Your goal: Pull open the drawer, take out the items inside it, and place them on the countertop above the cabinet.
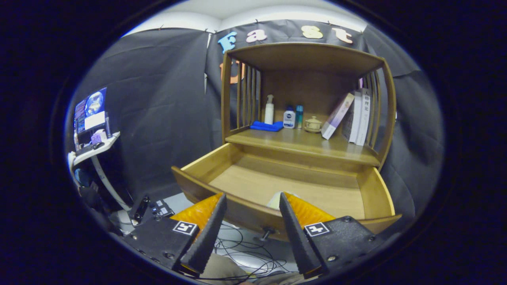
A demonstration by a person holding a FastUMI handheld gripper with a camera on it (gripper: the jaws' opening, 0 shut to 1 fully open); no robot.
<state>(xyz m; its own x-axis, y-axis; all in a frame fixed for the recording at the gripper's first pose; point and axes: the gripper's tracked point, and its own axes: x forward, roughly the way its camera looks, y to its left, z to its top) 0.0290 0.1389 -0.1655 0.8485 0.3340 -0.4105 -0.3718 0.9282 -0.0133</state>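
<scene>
Hovering with fingers spread apart, gripper (252,198) sits over front edge of pulled-open light wooden drawer (222,158), small pale item (274,201) just beyond fingertips.

light: dim, from above | focus: sharp centre | edges: strong fisheye bending, darkened

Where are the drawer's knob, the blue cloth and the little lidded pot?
drawer knob (268,232), gripper view, on its rounded end below the drawer front, between the open tool's fingers.
blue cloth (266,126), gripper view, on its folded top.
lidded pot (313,124), gripper view, on its body.
</scene>
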